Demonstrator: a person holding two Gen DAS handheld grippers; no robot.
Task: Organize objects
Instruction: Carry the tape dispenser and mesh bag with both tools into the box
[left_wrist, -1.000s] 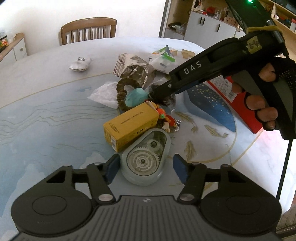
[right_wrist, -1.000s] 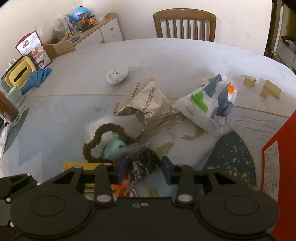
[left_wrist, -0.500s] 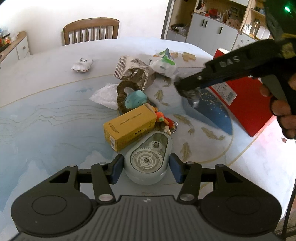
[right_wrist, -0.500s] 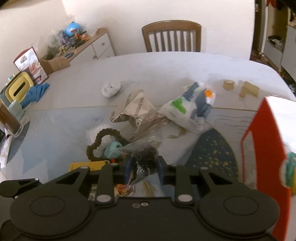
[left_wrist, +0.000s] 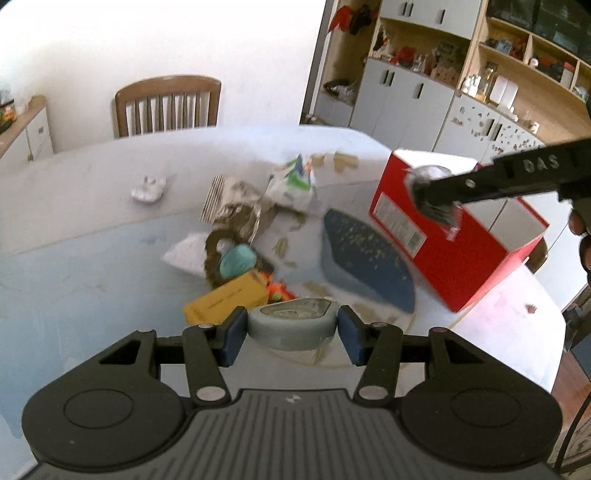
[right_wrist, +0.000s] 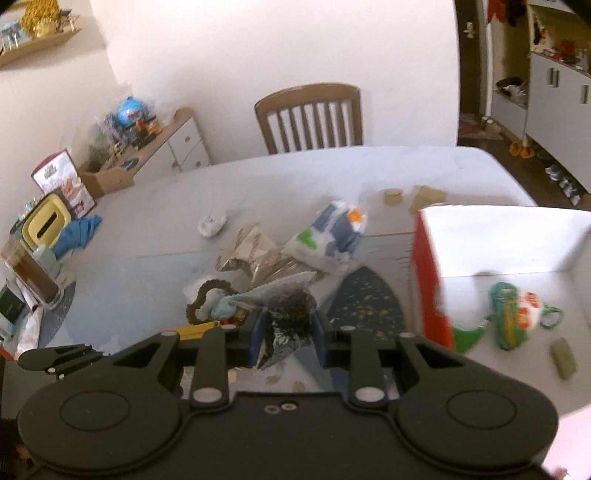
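My left gripper (left_wrist: 291, 334) is shut on a grey oval gear case (left_wrist: 292, 326), lifted off the table. My right gripper (right_wrist: 288, 338) is shut on a clear bag of dark bits (right_wrist: 290, 321), held in the air beside the open red box (right_wrist: 430, 295). In the left wrist view that bag (left_wrist: 436, 206) hangs in front of the red box (left_wrist: 461, 254). A yellow carton (left_wrist: 227, 304), a teal lump (left_wrist: 236, 260) in a brown ring, a foil bag (right_wrist: 251, 251) and a white printed bag (right_wrist: 328, 236) lie in a heap on the table.
Green packets (right_wrist: 511, 321) lie inside the red box. A crumpled white item (left_wrist: 147, 188) sits apart on the table (left_wrist: 74, 277). A wooden chair (left_wrist: 168, 105) stands at the far side. Cabinets (left_wrist: 406, 103) and shelves line the right wall; a cluttered sideboard (right_wrist: 147, 147) stands left.
Both grippers rose. The left one closed on the gear case and lifted it. The right one closed on the bag and carried it right, toward the red box.
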